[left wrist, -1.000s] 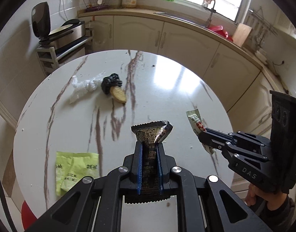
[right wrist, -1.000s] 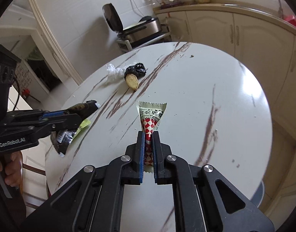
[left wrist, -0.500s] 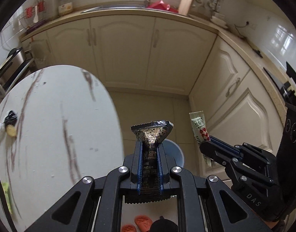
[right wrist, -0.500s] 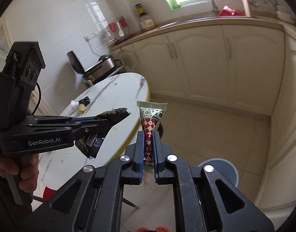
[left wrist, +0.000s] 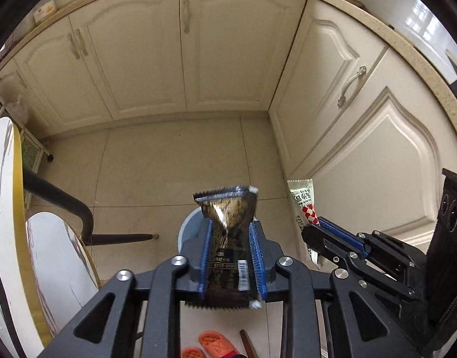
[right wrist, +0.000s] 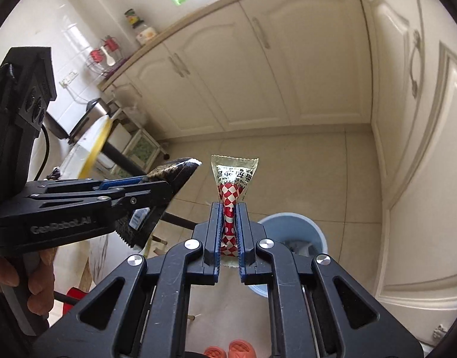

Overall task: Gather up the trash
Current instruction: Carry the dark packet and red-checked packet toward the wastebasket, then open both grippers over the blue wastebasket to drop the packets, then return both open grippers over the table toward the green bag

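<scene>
Kitchen floor, blue bin (right wrist: 291, 226); "GenRobot.AI" left hand-held gripper (left wrist: 230, 238) pinching dark wrapper (left wrist: 228, 217), right hand-held gripper (right wrist: 230, 211) pinching checkered sachet (right wrist: 232, 185).

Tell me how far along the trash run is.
Done: two pieces are picked up. In hand: left gripper clamps the dark wrapper, right gripper the red-checked packet, both over the floor near the blue bin. Left: dropping both in.

Two wrappers (left wrist: 228, 238) (right wrist: 232, 197), two grippers (left wrist: 229, 232) (right wrist: 229, 217), one blue bin (right wrist: 300, 226), two orange slippers (left wrist: 213, 341).
</scene>
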`<state>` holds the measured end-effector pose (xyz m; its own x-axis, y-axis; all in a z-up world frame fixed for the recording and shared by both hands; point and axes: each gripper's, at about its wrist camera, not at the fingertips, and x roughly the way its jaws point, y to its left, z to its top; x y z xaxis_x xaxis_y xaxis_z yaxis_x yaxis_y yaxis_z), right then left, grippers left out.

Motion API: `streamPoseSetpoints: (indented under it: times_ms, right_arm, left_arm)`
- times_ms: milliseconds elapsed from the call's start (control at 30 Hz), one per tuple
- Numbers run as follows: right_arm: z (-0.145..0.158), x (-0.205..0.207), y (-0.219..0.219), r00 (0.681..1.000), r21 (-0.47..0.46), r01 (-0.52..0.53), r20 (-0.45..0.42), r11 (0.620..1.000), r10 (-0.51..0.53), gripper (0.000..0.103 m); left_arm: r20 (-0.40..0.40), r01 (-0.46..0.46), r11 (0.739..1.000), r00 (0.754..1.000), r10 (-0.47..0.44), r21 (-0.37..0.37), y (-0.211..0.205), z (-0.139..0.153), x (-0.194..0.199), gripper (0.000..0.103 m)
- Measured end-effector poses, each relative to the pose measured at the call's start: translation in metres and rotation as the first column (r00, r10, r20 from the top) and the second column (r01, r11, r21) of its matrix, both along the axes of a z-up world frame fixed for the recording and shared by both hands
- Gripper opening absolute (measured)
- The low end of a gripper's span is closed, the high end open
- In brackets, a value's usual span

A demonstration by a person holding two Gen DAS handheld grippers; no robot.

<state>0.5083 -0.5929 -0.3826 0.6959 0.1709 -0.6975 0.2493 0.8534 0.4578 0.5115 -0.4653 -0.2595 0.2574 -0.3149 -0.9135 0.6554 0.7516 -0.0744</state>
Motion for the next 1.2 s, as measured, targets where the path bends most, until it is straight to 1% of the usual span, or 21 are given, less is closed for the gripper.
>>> streamPoseSetpoints:
  times_ms: [33,67,100,200,233,267,333,433,500,567,633,700,733,767,833,900,933,1000,1067,1133,1200]
  right_arm:
    - [-0.004,0.001,-0.003,1.000,0.008,0.003,-0.005,1.000,-0.003,0.010]
    - [-0.009,0.001,-0.007,1.000,0.014,0.002,-0.009,1.000,-0.002,0.010]
    - [-0.012,0.003,-0.008,1.000,0.020,0.002,-0.010,1.000,-0.001,0.010]
    - [-0.020,0.006,-0.008,1.000,0.030,0.011,-0.028,1.000,-0.010,0.018]
    - [-0.021,0.006,-0.007,1.000,0.037,0.009,-0.029,0.999,-0.008,0.023]
    - [-0.021,0.005,-0.007,0.999,0.037,0.014,-0.030,0.999,-0.013,0.033]
    - [-0.016,0.002,-0.004,1.000,0.041,0.019,-0.019,0.999,-0.019,0.048]
    - [-0.002,-0.006,0.004,1.000,0.034,0.013,0.008,0.999,-0.013,0.049]
    - [0.014,-0.013,0.012,0.999,0.017,0.011,0.032,1.000,-0.011,0.050]
    - [0.031,-0.021,0.021,0.998,-0.001,0.007,0.061,1.000,-0.007,0.055]
    - [0.053,-0.027,0.035,0.996,-0.022,-0.007,0.093,1.000,0.009,0.056]
    - [0.075,-0.035,0.051,0.992,-0.048,-0.017,0.126,0.999,0.023,0.060]
    - [0.086,-0.039,0.061,0.989,-0.062,-0.025,0.145,0.998,0.034,0.065]
    - [0.096,-0.043,0.070,0.986,-0.074,-0.033,0.163,0.997,0.045,0.070]
    - [0.117,-0.051,0.091,0.978,-0.102,-0.050,0.197,0.994,0.069,0.070]
    - [0.136,-0.058,0.115,0.970,-0.134,-0.069,0.222,0.989,0.098,0.078]
    - [0.145,-0.060,0.127,0.965,-0.148,-0.076,0.238,0.986,0.111,0.085]
    - [0.161,-0.063,0.151,0.955,-0.175,-0.098,0.260,0.980,0.142,0.088]
    - [0.174,-0.061,0.177,0.945,-0.192,-0.125,0.276,0.973,0.176,0.092]
    - [0.181,-0.059,0.202,0.937,-0.216,-0.155,0.278,0.964,0.213,0.094]
    - [0.188,-0.055,0.226,0.928,-0.223,-0.195,0.273,0.955,0.254,0.094]
  left_arm:
    - [0.006,-0.004,1.000,1.000,0.004,0.006,-0.003,-0.002,0.004,0.043]
    - [0.014,-0.015,1.000,1.000,0.015,0.008,-0.004,-0.004,0.007,0.050]
    - [0.029,-0.030,1.000,0.999,0.030,0.005,-0.004,-0.005,0.007,0.054]
    - [0.031,-0.048,0.999,0.998,0.048,0.006,0.005,-0.007,-0.001,0.054]
    - [0.032,-0.054,0.998,0.998,0.054,0.010,0.005,-0.005,-0.001,0.054]
    - [0.037,-0.055,0.998,0.998,0.055,0.007,0.007,-0.002,-0.003,0.054]
    - [0.056,-0.062,0.998,0.997,0.062,-0.004,0.014,0.008,-0.009,0.055]
    - [0.081,-0.067,0.997,0.994,0.069,-0.029,0.025,0.025,-0.019,0.060]
    - [0.103,-0.066,0.996,0.992,0.071,-0.051,0.036,0.040,-0.031,0.061]
    - [0.125,-0.064,0.995,0.989,0.073,-0.076,0.051,0.058,-0.044,0.061]
    - [0.152,-0.067,0.993,0.985,0.082,-0.099,0.065,0.072,-0.058,0.064]
    - [0.181,-0.071,0.989,0.979,0.094,-0.129,0.083,0.090,-0.073,0.066]
    - [0.197,-0.076,0.987,0.975,0.104,-0.145,0.095,0.098,-0.080,0.067]
    - [0.217,-0.084,0.984,0.969,0.118,-0.157,0.107,0.107,-0.089,0.069]
    - [0.263,-0.096,0.978,0.954,0.144,-0.187,0.132,0.125,-0.109,0.079]
    - [0.296,-0.115,0.968,0.938,0.180,-0.224,0.160,0.138,-0.127,0.087]
    - [0.307,-0.124,0.961,0.930,0.200,-0.248,0.176,0.144,-0.135,0.091]
    - [0.331,-0.143,0.949,0.914,0.236,-0.283,0.209,0.151,-0.149,0.096]
    - [0.355,-0.173,0.940,0.893,0.276,-0.295,0.247,0.156,-0.164,0.102]
    - [0.377,-0.208,0.929,0.870,0.318,-0.306,0.275,0.157,-0.179,0.102]
    - [0.399,-0.249,0.923,0.845,0.355,-0.293,0.305,0.158,-0.190,0.102]
